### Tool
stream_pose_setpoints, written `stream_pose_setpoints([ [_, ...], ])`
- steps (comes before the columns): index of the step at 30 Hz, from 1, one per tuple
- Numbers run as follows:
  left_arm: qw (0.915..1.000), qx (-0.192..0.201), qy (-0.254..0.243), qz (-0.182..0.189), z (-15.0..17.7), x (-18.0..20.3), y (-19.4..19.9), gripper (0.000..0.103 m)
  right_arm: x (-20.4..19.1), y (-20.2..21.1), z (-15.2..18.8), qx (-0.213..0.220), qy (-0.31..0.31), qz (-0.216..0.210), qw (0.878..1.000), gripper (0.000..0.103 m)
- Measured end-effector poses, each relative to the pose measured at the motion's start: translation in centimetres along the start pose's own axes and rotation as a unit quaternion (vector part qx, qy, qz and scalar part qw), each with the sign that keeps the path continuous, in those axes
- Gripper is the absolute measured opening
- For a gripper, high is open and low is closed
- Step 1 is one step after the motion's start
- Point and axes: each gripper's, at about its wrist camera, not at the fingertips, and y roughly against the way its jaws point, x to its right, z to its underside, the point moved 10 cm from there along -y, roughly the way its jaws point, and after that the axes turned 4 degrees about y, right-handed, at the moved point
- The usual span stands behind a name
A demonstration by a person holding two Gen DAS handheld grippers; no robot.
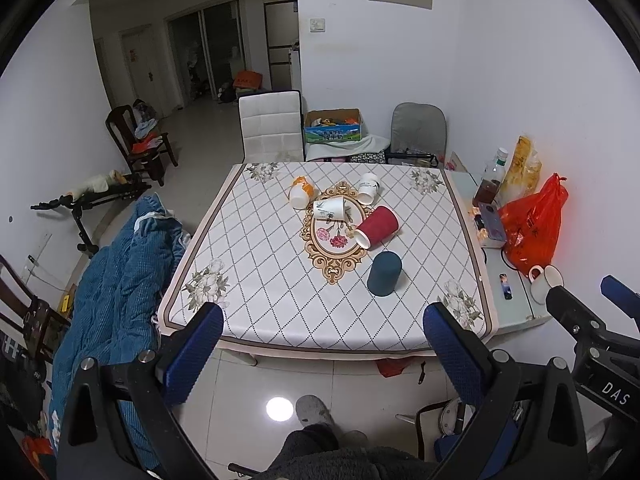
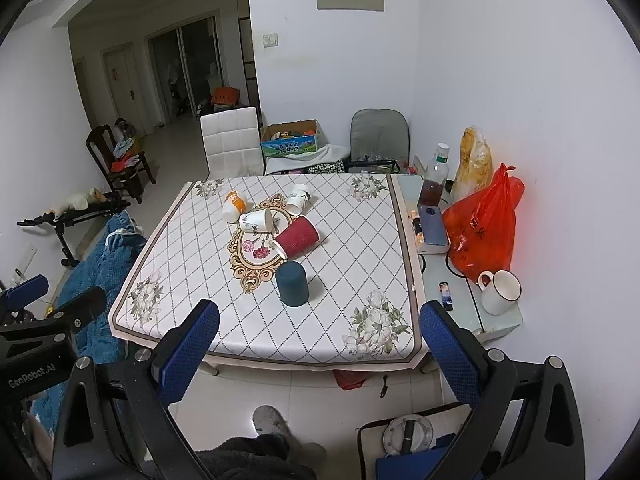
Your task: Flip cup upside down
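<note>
A dark teal cup [image 1: 384, 273] stands upside down on the table [image 1: 260, 280], nearest me; it also shows in the right wrist view [image 2: 293, 283]. A red ribbed cup [image 1: 377, 226] [image 2: 297, 237] lies on its side behind it. A white printed cup [image 1: 330, 208] [image 2: 257, 220], an orange-and-white cup [image 1: 301, 192] [image 2: 233, 205] and another white cup [image 1: 368, 188] [image 2: 299, 199] lie on their sides further back. My left gripper [image 1: 323, 322] and right gripper [image 2: 319, 322] are both open and empty, held back from the table's near edge.
A side table [image 2: 460, 280] at the right holds a white mug [image 2: 500, 291], a red bag [image 2: 484, 226], a bottle [image 2: 434, 180] and a box. A blue blanket [image 1: 116, 292] lies at the left. Chairs [image 1: 272, 126] stand behind the table.
</note>
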Motion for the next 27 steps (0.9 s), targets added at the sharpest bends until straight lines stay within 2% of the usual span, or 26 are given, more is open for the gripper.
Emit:
stream_pose_setpoints([
  [27,0.9999,-0.010,0.005,0.003,-0.15,0.27,-0.83,0.102,-0.35,-0.48,0.50,-0.007,0.000,-0.005,1.000,0.102],
])
